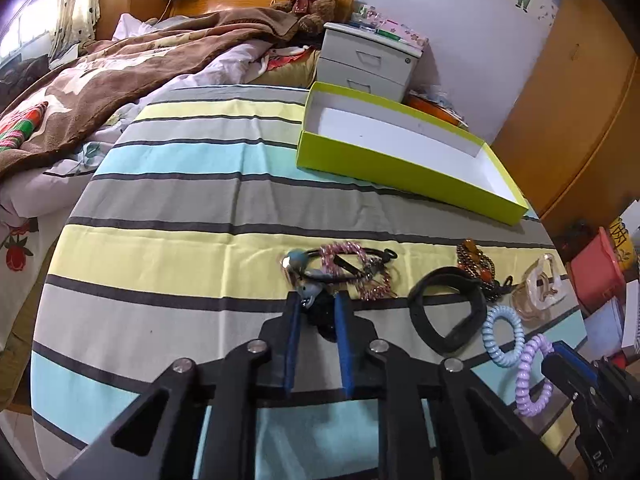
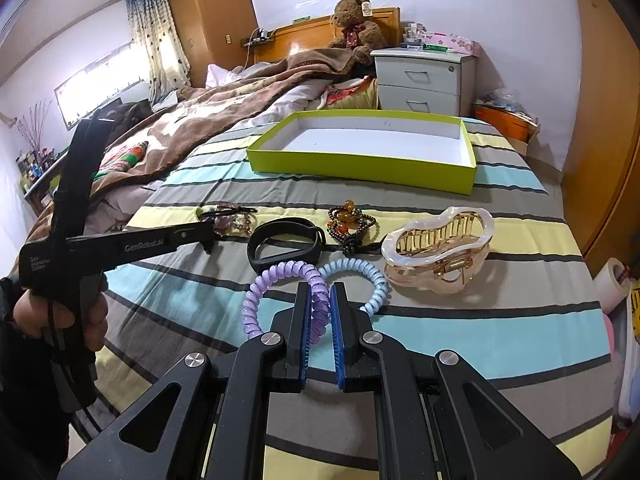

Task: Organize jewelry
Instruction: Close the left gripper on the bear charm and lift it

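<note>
Hair ties and jewelry lie in a row on the striped cloth. My left gripper [image 1: 316, 298] is closed on a dark hair tie with a blue-grey ornament [image 1: 311, 291], at the near edge of a tangle of pink and black ties [image 1: 352, 266]. My right gripper [image 2: 320, 290] is shut on the purple spiral hair tie [image 2: 280, 274], which also shows in the left wrist view [image 1: 530, 376]. Beside it lie a light blue spiral tie [image 2: 360, 270], a black band [image 2: 286, 242], a brown bead bracelet [image 2: 350, 220] and a clear peach claw clip [image 2: 438, 246]. The lime-green box [image 2: 360, 166] stands open behind.
The cloth covers a table beside a bed with a brown blanket [image 2: 208, 104]. A white nightstand [image 2: 424, 80] and a teddy bear [image 2: 356, 26] stand behind the box. Storage bins [image 1: 596, 276] sit on the floor to the right. A wooden wardrobe [image 2: 612, 120] lines the right wall.
</note>
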### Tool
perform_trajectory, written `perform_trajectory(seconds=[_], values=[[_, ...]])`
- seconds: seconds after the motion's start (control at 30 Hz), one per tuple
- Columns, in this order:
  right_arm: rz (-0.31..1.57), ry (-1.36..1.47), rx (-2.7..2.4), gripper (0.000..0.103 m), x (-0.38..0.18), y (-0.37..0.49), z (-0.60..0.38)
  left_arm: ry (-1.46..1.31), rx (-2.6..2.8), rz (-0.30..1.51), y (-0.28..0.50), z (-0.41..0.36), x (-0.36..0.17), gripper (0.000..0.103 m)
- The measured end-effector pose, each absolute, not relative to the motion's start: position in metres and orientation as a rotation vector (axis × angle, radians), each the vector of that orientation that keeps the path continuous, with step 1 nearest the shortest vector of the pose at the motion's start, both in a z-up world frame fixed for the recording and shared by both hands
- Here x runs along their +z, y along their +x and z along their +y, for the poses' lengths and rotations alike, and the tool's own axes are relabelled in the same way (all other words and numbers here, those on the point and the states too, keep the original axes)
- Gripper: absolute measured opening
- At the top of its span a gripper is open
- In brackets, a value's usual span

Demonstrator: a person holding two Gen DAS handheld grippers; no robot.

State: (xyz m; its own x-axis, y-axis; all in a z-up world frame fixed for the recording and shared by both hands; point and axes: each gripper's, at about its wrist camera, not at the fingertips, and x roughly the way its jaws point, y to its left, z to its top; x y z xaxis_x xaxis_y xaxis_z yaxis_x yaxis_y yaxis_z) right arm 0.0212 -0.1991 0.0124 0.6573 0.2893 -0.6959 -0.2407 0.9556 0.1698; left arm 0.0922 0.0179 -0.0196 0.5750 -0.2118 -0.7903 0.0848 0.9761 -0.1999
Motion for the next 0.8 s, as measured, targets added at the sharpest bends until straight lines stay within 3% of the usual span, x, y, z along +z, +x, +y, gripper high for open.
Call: perform_trajectory(seconds=[0.1, 0.17, 0.5, 0.53, 0.6, 0.63, 0.67, 0.8], values=[[0.796, 0.067, 0.3, 0.01, 0.013, 0.021, -0.2, -0.149, -0.178, 0.939, 0.088, 0.02, -0.018, 0.015], [0.794, 0.067, 0.299, 0.01, 0.013, 0.02, -0.2, -0.154, -0.183, 0.938, 0.085, 0.021, -0.017, 0.005], [0.787, 0.072, 0.296, 0.01, 0.014, 0.018, -0.202, -0.146, -0.202, 0.949, 0.081, 0.02, -0.015, 0.005], [0.789, 0.07, 0.297, 0.01, 0.014, 0.018, -0.202, -0.157, -0.188, 0.96, 0.084, 0.021, -0.018, 0.006], [0.792, 0.07, 0.296, 0.01, 0.014, 0.018, -0.202, -0.174, -0.18, 0.964, 0.09, 0.021, -0.022, 0.02], [0.791, 0.071, 0.296, 0.01, 0.014, 0.019, -0.203, -0.163, -0.155, 0.957, 0.091, 0.02, -0.023, 0.037], [0.79, 0.074, 0.296, 0.01, 0.015, 0.019, -0.204, -0.155, -0.142, 0.961, 0.093, 0.019, -0.025, 0.042], [0.792, 0.077, 0.298, 0.01, 0.014, 0.02, -0.204, -0.145, -0.14, 0.957, 0.099, 0.015, -0.026, 0.05]])
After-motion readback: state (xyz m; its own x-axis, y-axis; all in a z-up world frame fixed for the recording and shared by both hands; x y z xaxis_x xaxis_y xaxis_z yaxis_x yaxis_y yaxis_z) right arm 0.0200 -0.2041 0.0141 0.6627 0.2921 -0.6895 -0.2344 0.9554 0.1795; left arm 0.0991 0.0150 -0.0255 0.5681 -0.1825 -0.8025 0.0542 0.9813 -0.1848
